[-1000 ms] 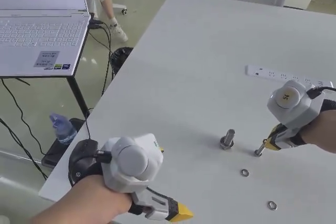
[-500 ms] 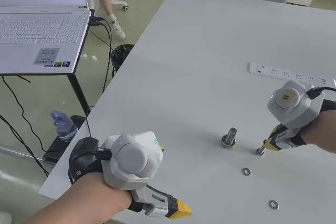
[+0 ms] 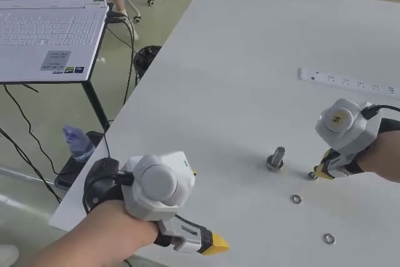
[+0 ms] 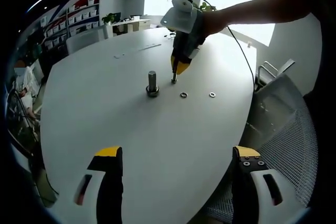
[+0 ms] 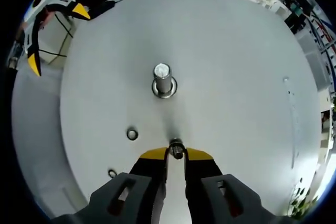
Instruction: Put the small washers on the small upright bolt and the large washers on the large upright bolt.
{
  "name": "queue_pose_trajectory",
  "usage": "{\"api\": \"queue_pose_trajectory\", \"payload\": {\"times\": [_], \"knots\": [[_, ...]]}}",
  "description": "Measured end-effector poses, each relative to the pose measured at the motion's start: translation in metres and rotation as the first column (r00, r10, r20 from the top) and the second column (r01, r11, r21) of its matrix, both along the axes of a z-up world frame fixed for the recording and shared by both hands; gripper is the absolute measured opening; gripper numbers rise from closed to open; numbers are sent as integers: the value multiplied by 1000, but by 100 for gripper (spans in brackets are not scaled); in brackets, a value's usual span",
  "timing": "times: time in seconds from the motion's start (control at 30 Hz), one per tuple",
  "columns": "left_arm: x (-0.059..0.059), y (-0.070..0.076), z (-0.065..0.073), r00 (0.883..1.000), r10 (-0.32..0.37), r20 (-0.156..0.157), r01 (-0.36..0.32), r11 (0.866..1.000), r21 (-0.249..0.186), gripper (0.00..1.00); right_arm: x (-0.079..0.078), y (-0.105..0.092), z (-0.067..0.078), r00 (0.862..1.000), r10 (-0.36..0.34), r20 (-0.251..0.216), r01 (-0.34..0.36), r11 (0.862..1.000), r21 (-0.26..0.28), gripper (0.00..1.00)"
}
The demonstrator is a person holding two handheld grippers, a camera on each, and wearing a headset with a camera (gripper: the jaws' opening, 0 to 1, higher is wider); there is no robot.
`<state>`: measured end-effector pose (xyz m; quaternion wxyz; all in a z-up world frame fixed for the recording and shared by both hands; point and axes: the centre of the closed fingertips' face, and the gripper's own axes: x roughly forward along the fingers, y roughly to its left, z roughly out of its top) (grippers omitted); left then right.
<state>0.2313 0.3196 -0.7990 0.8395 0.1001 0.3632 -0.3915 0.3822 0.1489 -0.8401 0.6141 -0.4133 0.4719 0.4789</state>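
**Two bolts, two loose washers**

We see one small bolt (image 3: 311,175) standing up on the white table (image 3: 237,79). The right gripper (image 3: 322,172) has its yellow tips right at it. In the right gripper view the top of the small bolt (image 5: 176,149) sits in the thin gap between the tips of the right gripper (image 5: 176,155). The jaws are close together, but we cannot tell if they squeeze the bolt or only sit beside it.

Just beside the small bolt stands one big bolt (image 3: 275,159), also upright. It has a wider ring at its foot.

Two washers lie flat on the table near the bolts – one close by (image 3: 296,199) and one farther toward the table edge (image 3: 329,238). They lie apart and touch nothing else.

The left gripper (image 3: 215,242) is well away from all this, by the near edge of the table. In its own view the left gripper (image 4: 177,153) has its jaws spread wide, with nothing between them.

Farther out we count one power strip (image 3: 350,82) on the table. Off the table there is one laptop (image 3: 44,29) on a stand and one water bottle (image 3: 78,144) on the floor.
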Motion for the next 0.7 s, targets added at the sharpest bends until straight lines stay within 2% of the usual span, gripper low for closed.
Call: {"api": "queue_pose_trajectory", "payload": {"times": [0.7], "knots": [[-7, 6, -6, 1000, 12, -20, -12, 1000, 2, 84, -2, -5, -24, 1000, -2, -18, 2, 1000, -21, 12]]}}
